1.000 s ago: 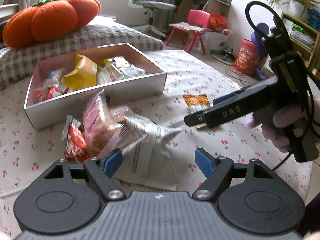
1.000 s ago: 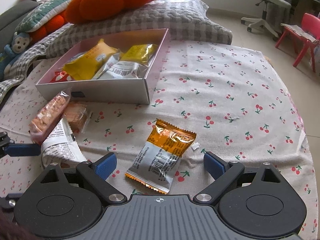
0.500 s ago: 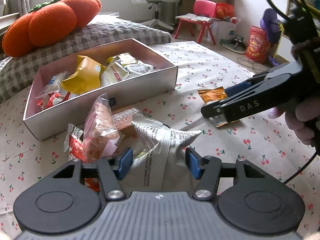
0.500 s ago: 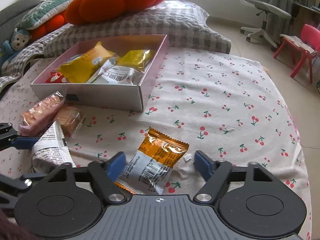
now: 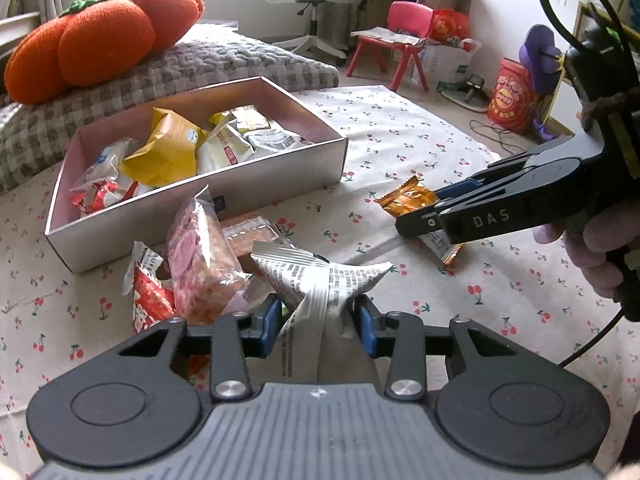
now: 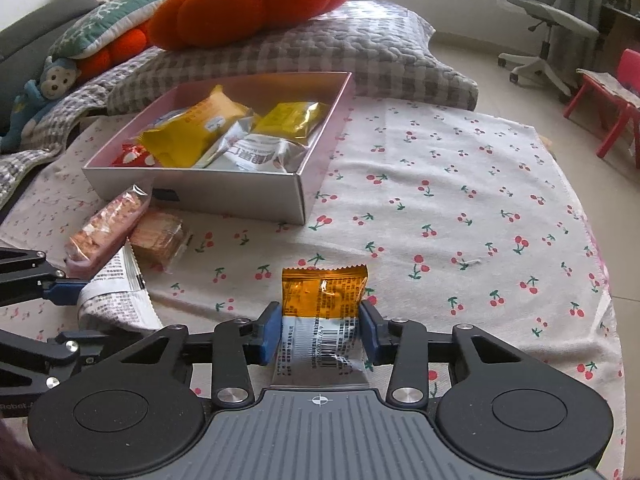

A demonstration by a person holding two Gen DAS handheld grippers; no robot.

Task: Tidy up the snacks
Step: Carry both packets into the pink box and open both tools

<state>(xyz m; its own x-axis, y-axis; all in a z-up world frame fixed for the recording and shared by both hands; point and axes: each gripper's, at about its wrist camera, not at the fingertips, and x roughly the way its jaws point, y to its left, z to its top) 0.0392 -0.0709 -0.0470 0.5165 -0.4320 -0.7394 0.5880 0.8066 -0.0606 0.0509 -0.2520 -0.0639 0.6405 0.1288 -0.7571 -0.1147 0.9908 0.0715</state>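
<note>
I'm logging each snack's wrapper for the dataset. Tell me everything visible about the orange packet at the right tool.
The orange packet is a flat foil-like pouch, orange on its far half and white with small print and a barcode on its near half, with crimped, serrated ends. It looks sealed and slightly creased. The right tool is shut on its white half, above the cherry-print cloth.

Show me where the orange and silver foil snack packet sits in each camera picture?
Left wrist view: orange and silver foil snack packet at centre right, clamped by the right gripper.
Right wrist view: bottom centre, between that gripper's blue pads.
Shared landmark: the open silver cardboard box of snacks.
</note>
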